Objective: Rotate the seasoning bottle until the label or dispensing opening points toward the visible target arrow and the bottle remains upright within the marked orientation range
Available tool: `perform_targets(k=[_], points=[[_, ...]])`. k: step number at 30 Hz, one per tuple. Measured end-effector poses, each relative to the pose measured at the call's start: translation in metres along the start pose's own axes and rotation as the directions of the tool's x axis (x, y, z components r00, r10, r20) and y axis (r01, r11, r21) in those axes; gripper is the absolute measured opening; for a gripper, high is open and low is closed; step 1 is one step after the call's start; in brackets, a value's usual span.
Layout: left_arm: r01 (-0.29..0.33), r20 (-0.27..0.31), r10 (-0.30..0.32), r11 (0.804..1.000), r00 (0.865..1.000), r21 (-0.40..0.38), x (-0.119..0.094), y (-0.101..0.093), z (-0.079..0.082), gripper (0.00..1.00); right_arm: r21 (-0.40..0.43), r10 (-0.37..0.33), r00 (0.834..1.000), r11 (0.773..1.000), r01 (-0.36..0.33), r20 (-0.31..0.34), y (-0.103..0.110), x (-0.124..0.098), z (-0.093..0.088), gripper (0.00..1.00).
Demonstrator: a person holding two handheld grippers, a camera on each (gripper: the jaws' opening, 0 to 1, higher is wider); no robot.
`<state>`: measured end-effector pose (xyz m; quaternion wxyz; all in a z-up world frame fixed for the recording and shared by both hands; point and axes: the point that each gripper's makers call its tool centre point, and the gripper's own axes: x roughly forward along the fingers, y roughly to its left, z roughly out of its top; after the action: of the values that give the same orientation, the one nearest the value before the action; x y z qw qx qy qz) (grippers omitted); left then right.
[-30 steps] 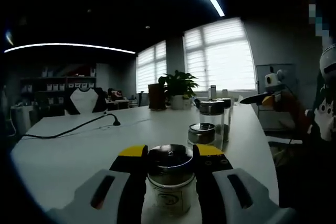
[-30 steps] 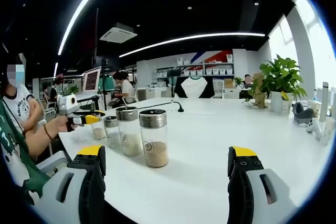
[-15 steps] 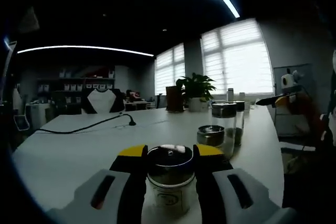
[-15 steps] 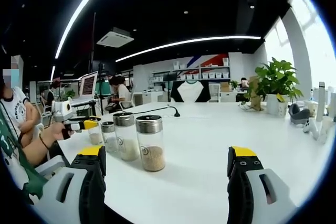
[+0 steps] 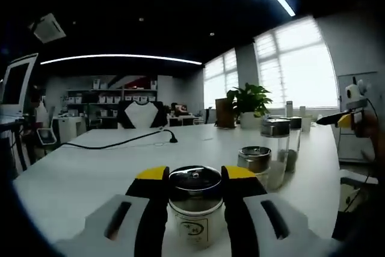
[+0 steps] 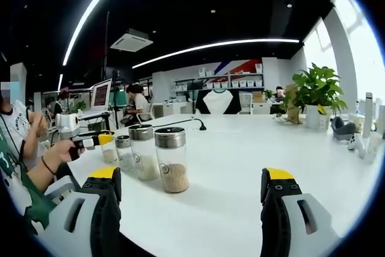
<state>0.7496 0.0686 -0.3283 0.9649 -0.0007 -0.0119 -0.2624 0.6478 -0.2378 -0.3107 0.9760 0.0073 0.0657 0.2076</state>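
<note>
Here left tongs (image 5: 195, 185) clamp the seasoning bottle (image 5: 194, 209); right tongs (image 6: 191, 194) gape.

text: none legible | seasoning bottle (image 5: 194, 213) label: round emblem, unreadable

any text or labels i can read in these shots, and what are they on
No text reads clearly.
Held seasoning bottle: label with a round emblem, wording too blurred.
Nearest jar of the row: small round logo, illegible.
Monitor in the background: lit, content too small to read.
</note>
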Motion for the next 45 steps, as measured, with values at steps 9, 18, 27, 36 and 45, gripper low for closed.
perform_targets(k=[9, 18, 27, 36, 45], points=[[-0.102, 0.004, 0.102, 0.995, 0.995, -0.008, -0.002, 0.005, 0.0, 0.36, 0.005, -0.01, 1.0, 1.0, 0.01, 0.003, -0.003, -0.001, 0.0, 0.99], [-0.109, 0.002, 0.109, 0.994, 0.994, -0.019, -0.001, 0.006, -0.001, 0.36, -0.002, -0.002, 1.0, 1.0, 0.002, -0.001, 0.0, 0.0, -0.001, 0.99], [-0.089, 0.029, 0.091, 0.994, 0.995, -0.063, -0.009, 0.012, 0.004, 0.63, -0.003, -0.004, 1.0, 1.0, 0.004, -0.002, -0.001, 0.0, -0.001, 0.99], [0.138, 0.015, -0.138, 0.989, 0.99, -0.044, -0.012, 0.004, 0.012, 0.63, 0.0, -0.003, 1.0, 1.0, 0.003, -0.007, -0.001, 0.0, -0.003, 0.99], [0.36, -0.008, -0.36, 0.932, 0.933, 0.043, -0.008, -0.005, 0.022, 0.59, -0.019, -0.006, 1.0, 1.0, 0.006, -0.005, -0.001, -0.004, 0.003, 0.99]])
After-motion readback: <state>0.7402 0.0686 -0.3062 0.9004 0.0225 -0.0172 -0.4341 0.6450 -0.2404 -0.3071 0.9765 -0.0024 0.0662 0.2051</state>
